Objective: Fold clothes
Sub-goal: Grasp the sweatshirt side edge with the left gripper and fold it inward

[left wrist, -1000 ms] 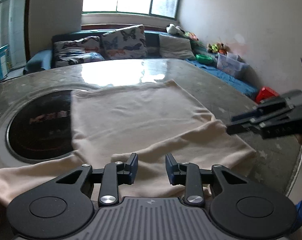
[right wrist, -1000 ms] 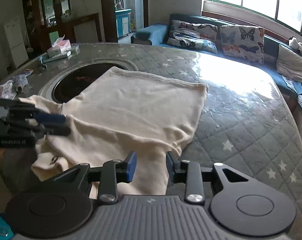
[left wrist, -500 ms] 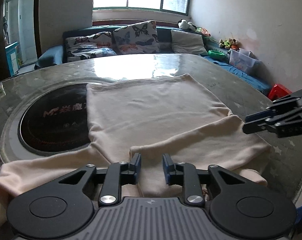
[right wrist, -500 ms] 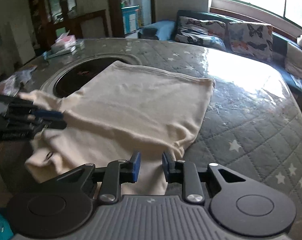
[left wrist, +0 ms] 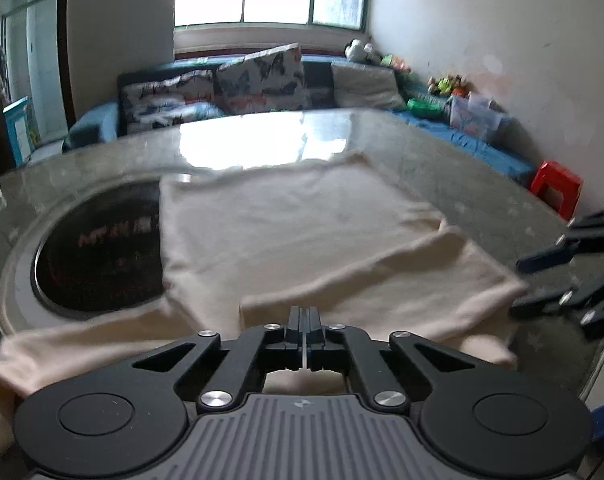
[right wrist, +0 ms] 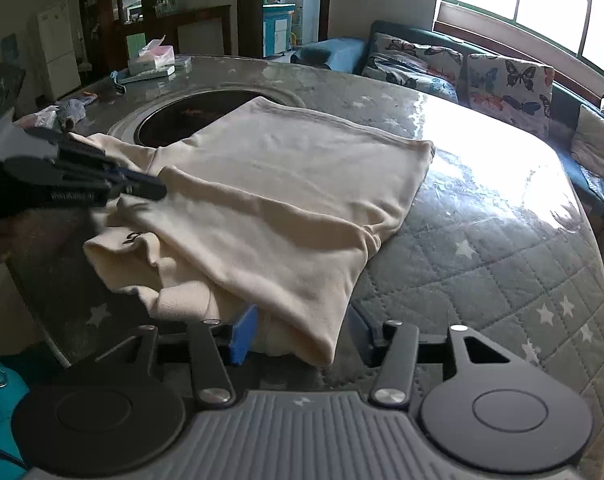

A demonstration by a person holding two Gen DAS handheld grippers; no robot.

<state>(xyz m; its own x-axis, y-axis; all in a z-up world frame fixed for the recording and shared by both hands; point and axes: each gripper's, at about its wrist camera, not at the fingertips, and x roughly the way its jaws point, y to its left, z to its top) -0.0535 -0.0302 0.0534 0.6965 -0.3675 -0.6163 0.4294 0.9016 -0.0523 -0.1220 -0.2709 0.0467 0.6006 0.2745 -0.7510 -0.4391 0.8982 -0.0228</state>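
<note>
One sleeve [left wrist: 53,356] partly out of frame

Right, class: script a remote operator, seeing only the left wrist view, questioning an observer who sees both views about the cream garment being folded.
Operator: Is the right gripper holding cloth?
Observer: No. It is open, its blue-padded fingers either side of the cream long-sleeved garment's near folded corner.
Operator: Anything lying left of my frame?
Observer: A pink-and-white tissue box sits near the grey quilted table's far edge.
</note>
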